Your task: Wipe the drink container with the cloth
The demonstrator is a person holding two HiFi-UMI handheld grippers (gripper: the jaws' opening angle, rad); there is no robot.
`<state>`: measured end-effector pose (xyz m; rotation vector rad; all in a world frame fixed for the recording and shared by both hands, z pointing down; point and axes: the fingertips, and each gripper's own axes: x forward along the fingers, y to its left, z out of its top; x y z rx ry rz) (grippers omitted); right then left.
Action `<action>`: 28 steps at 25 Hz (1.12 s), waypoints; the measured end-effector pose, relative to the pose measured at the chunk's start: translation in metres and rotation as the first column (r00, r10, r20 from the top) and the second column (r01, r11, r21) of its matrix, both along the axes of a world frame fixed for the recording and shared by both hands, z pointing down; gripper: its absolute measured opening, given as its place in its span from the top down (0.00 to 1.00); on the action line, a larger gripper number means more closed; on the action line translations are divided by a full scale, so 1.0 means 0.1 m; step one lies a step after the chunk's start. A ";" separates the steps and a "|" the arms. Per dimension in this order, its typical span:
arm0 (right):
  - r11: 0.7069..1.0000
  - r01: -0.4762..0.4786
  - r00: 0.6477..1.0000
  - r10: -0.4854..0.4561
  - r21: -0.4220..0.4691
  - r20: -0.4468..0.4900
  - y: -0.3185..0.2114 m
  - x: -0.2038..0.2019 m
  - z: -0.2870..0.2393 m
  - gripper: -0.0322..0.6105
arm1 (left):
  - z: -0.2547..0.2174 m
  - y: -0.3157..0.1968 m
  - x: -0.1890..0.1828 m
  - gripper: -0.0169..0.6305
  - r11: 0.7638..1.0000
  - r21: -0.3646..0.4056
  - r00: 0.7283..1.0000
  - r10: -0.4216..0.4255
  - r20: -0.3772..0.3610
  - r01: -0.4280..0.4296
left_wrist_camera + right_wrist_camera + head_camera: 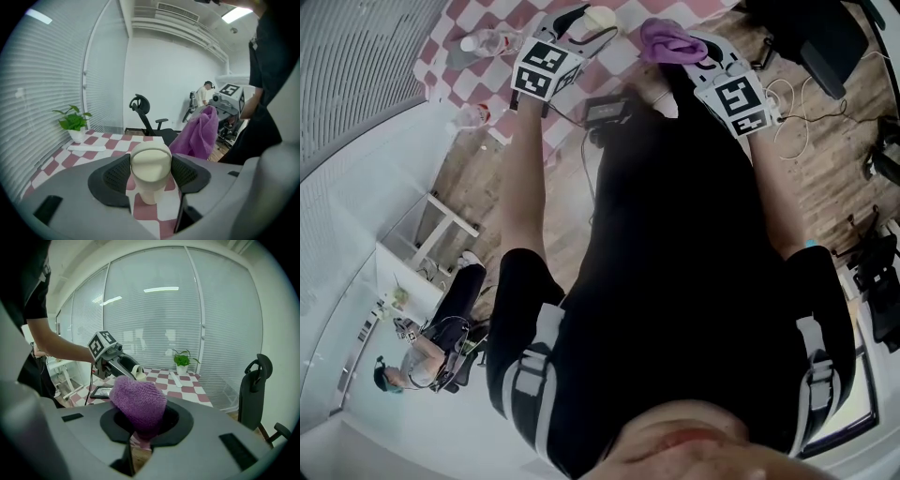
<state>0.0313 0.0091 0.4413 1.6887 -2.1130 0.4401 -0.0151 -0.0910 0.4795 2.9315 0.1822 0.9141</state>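
Two hand-held grippers are raised at the checkered desk [115, 143]. The left hand-held gripper [151, 177] has its jaws clamped on the single cream lidded drink container [150, 161], held upright above the desk's near part. The right hand-held gripper [140, 422] is closed on one bunched purple cloth [139, 401] at the desk's edge, apart from the container. One tablet [101, 392] lies flat on the desk. Farther along, one potted plant [74, 123] stands at the desk's window side with one white bar [86, 148] lying just beside it. One black office chair [145, 115] stands beyond the desk's far end.
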 end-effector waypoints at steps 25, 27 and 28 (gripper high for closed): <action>0.941 0.335 0.942 -0.336 0.051 0.002 -0.56 0.13 0.01 0.84 | 0.15 -0.33 -0.38 0.52 0.591 -0.446 0.712 -0.681 0.171 0.672; 0.924 0.380 0.924 -0.381 0.034 0.013 -0.59 0.04 0.17 0.84 | 0.18 -0.32 -0.43 0.52 0.561 -0.458 0.691 -0.699 0.186 0.690; 0.916 0.401 0.916 -0.402 0.022 0.010 -0.61 -0.01 0.24 0.83 | 0.19 -0.32 -0.46 0.52 0.547 -0.461 0.681 -0.706 0.194 0.699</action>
